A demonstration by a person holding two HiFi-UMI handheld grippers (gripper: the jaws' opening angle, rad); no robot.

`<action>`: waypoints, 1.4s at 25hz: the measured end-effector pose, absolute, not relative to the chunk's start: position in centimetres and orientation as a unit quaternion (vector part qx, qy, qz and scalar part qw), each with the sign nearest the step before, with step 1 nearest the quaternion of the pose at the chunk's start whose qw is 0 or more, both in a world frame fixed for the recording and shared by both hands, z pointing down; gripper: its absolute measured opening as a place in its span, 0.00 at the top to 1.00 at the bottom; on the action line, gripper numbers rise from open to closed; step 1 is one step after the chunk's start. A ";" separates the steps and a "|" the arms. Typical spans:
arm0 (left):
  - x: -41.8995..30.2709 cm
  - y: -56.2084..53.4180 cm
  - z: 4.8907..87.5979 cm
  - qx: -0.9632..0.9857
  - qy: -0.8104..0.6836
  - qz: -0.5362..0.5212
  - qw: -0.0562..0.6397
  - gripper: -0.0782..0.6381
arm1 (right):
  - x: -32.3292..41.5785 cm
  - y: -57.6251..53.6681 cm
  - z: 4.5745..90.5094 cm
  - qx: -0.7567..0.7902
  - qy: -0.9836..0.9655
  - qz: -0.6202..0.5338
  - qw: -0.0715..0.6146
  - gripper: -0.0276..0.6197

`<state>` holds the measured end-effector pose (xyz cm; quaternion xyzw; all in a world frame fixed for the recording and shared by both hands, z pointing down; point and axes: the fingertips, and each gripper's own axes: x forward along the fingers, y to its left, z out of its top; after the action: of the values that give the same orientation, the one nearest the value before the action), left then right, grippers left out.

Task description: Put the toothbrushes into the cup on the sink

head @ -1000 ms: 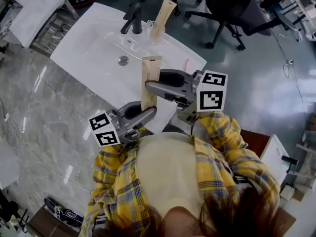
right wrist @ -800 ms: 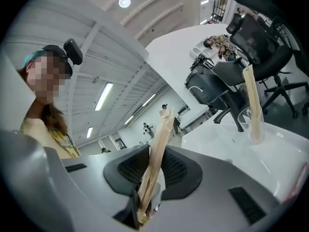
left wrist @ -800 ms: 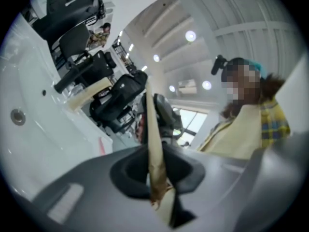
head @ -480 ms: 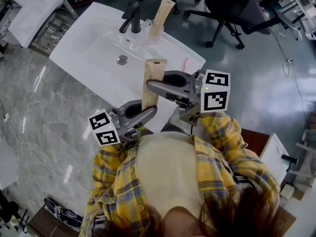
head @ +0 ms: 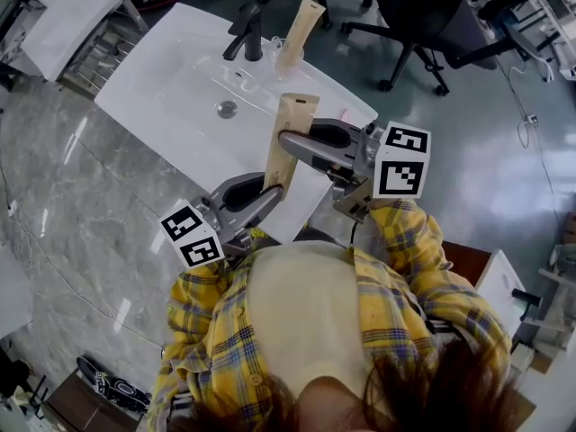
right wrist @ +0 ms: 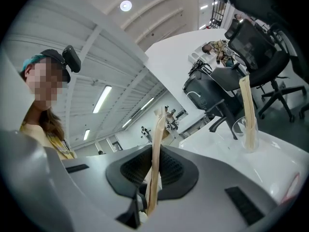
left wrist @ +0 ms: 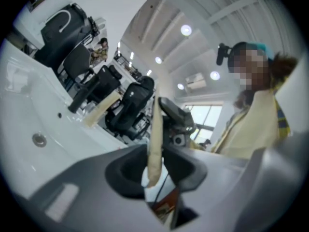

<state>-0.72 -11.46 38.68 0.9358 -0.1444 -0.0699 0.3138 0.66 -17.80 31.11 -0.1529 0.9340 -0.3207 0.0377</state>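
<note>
A toothbrush in a tan paper sleeve (head: pixel 286 142) stands almost upright over the sink's near edge, held by both grippers. My left gripper (head: pixel 268 193) is shut on its lower end, and the sleeve (left wrist: pixel 155 144) rises from between the jaws. My right gripper (head: pixel 290 143) is shut on the sleeve's middle; in its own view the sleeve (right wrist: pixel 155 163) is pinched edge-on at the right gripper (right wrist: pixel 150 199). The clear cup (head: pixel 283 54) stands by the faucet at the sink's far edge. A second sleeved toothbrush (head: pixel 298 27) leans in the cup (right wrist: pixel 244 131).
The white sink (head: pixel 171 84) has a black faucet (head: pixel 248 36) and a round drain (head: pixel 227 109). A small pink item (right wrist: pixel 290 187) lies near the sink's right edge. Black office chairs (head: pixel 418 12) stand behind it, and a white table (head: pixel 63 16) is at far left.
The right gripper's jaws closed onto the sleeve, which the left gripper held all along. The sleeve and both grippers shifted slightly right and away from me.
</note>
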 end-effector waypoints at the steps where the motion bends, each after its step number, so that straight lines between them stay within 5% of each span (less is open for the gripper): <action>1: -1.0 -11.8 38.7 0.934 -0.158 -0.071 0.312 0.76 | 1.0 -18.2 30.9 -0.159 0.934 -0.318 0.041 0.90; 19: -5.9 -17.0 39.8 0.881 -0.428 0.055 0.195 0.79 | 5.2 -25.9 28.9 -0.361 0.919 -0.154 0.046 0.90; 35: -6.9 -15.7 41.0 0.854 -0.473 0.076 0.205 0.85 | 7.2 -34.1 27.9 -0.496 0.865 0.037 0.064 0.90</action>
<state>-6.89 -15.73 41.02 0.8536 -0.4728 0.0756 0.2050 7.21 -34.12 27.85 -0.4965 0.8649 0.0374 0.0638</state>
